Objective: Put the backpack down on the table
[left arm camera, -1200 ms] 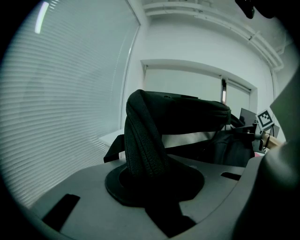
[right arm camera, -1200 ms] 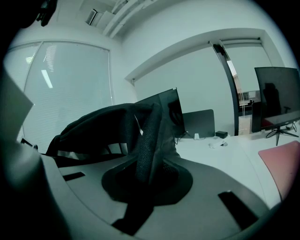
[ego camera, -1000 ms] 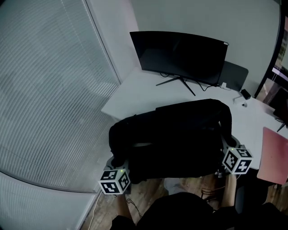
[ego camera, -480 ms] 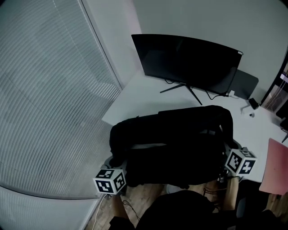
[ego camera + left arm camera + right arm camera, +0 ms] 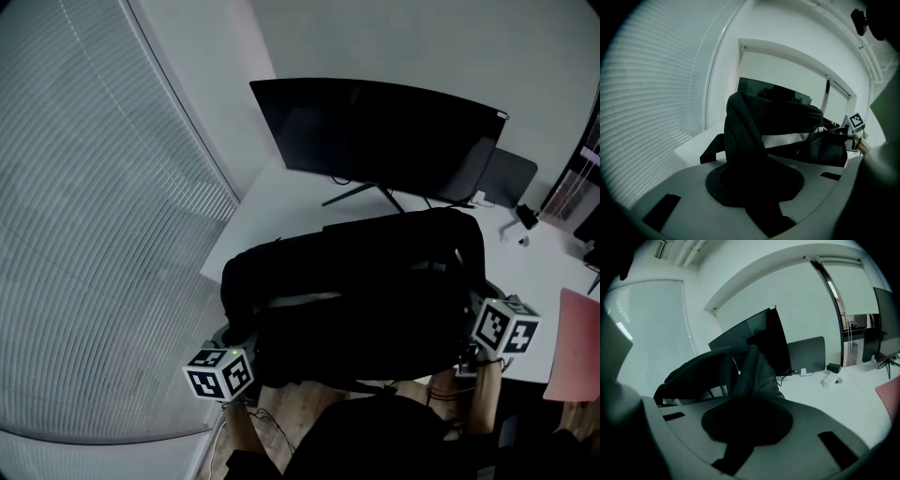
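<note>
A big black backpack [image 5: 356,291] hangs between my two grippers, over the near edge of the white table [image 5: 272,202]. My left gripper [image 5: 236,349] is at its lower left corner, its marker cube just below. My right gripper [image 5: 472,330] is at the backpack's right side. In the left gripper view, the left gripper [image 5: 754,185] is shut on a padded black strap [image 5: 740,136] that rises from the jaws. In the right gripper view, the right gripper [image 5: 747,425] is likewise shut on a black strap [image 5: 750,373]. The fingertips are hidden by fabric in the head view.
A wide black monitor [image 5: 375,131] on a stand sits at the back of the table, just beyond the backpack. Window blinds [image 5: 94,234] fill the left. A dark chair back [image 5: 511,173], small devices [image 5: 520,220] and a pink sheet [image 5: 574,347] lie to the right.
Both grippers have carried the backpack farther over the table, toward the monitor stand. Both grips on the straps look unchanged.
</note>
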Demonstrator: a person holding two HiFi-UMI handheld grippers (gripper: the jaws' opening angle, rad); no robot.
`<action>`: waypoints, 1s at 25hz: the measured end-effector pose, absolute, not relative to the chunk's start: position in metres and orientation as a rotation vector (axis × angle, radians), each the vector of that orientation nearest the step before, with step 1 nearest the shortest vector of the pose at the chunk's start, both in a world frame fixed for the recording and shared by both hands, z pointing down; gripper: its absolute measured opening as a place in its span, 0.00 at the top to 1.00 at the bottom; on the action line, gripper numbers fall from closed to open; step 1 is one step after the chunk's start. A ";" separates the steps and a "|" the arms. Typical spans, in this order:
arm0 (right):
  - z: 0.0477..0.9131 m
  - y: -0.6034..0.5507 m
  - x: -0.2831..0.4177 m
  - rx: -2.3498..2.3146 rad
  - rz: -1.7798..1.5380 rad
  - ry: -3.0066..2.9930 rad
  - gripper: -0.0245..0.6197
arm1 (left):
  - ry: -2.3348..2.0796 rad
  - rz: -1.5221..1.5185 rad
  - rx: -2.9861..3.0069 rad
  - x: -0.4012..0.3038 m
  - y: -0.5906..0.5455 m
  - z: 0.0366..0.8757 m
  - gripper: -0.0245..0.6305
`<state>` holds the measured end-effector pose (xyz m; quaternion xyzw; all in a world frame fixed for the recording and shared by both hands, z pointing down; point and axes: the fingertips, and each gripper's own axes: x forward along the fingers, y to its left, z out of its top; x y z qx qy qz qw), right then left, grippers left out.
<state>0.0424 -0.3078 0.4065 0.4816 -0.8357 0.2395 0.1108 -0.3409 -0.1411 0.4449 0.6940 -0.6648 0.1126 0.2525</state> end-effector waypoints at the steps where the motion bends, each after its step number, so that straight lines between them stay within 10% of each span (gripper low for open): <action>1: 0.407 -0.312 0.043 1.427 0.700 -2.448 0.90 | -1.799 0.321 1.890 -0.342 -0.148 0.445 0.81; 25: 0.464 -0.398 0.054 1.650 0.887 -2.212 0.90 | -1.517 0.520 2.011 -0.358 -0.329 0.485 0.81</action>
